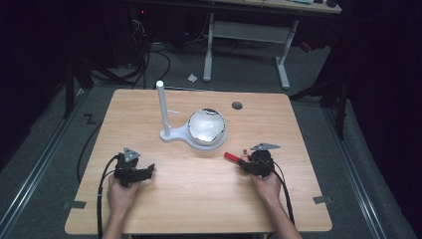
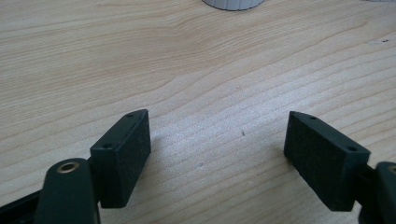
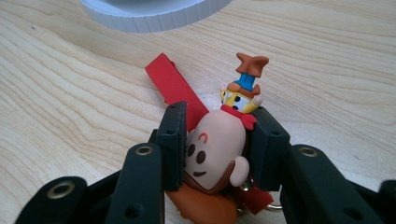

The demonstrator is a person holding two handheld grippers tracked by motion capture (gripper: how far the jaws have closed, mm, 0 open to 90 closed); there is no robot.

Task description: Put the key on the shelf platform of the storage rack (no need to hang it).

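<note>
Progress looked early: the right claw had its jaws clamped on the head of a cartoon cowboy keychain figure, whose red strap trailed out over the wooden surface toward the ribbed white base of the stand. In the high view the right claw sat low at the surface's right side, the strap pointing at the white stand with its upright post and shiny round dish. So the grasp seemed done; by my judgement carrying the figure to the stand (likely to hang on the post) was yet to come. The left claw had its jaws wide apart over bare wood, holding nothing, near the surface's left side.
</note>
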